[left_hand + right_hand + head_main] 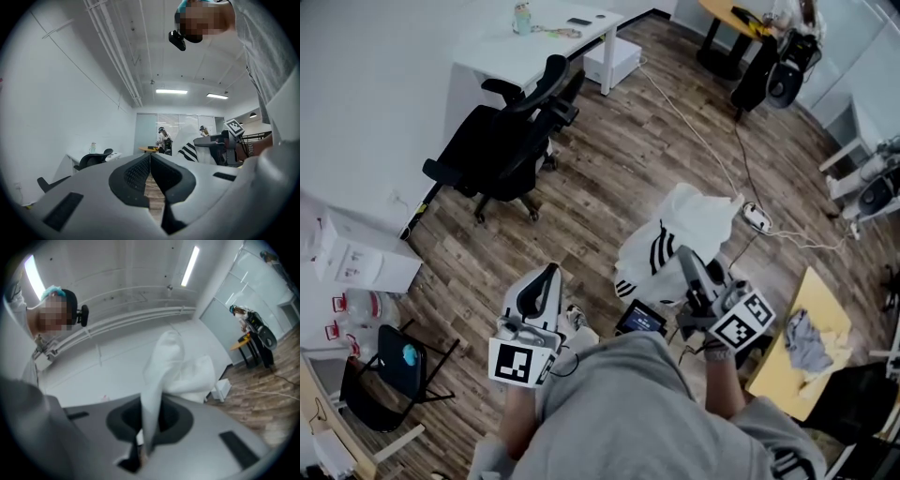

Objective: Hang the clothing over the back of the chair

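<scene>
From the head view, looking down, we see the right gripper [684, 255] pinching a white garment with black stripes [675, 230], which bunches ahead of its jaws above the wood floor [609, 169]. The black office chair [502, 141] stands well apart, ahead and to our left, and the left gripper [549, 272] is the nearer to it.

Left gripper view: the jaws are pressed together with nothing between them. The chair [91, 161] lies left of centre and the garment [190, 146] to the right.

Right gripper view: the jaws clamp a fold of the garment [164, 366], which rises from them.

We judge that the carry must cross leftward to reach the chair back.
</scene>
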Motion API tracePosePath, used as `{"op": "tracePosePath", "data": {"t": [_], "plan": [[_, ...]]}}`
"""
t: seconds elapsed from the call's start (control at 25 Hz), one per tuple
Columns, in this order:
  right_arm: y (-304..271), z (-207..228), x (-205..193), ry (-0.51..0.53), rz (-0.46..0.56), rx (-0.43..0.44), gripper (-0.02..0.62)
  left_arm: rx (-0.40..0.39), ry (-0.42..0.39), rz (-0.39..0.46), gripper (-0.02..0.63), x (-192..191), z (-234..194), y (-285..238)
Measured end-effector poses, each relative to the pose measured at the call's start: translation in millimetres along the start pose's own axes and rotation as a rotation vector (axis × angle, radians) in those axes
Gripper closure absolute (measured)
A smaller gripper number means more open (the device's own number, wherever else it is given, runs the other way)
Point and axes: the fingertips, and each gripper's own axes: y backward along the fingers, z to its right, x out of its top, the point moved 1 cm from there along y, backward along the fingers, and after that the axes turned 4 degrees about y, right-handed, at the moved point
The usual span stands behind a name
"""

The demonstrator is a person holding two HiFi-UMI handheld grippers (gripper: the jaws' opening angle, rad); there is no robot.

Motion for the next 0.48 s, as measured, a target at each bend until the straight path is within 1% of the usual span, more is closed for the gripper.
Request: {"op": "tracePosePath", "data": {"t": [0.32,0.48], "plan": [[-22,4,-6,-0.002,0.065,-0.099,0.555,-0.068,-0.019,0.001,0.569,5,-44,-13],[-32,5,-9,-0.020,0.094,-0.124,0.555,-0.081,-0.027,0.001,0.569,8,-66,-15]]}}
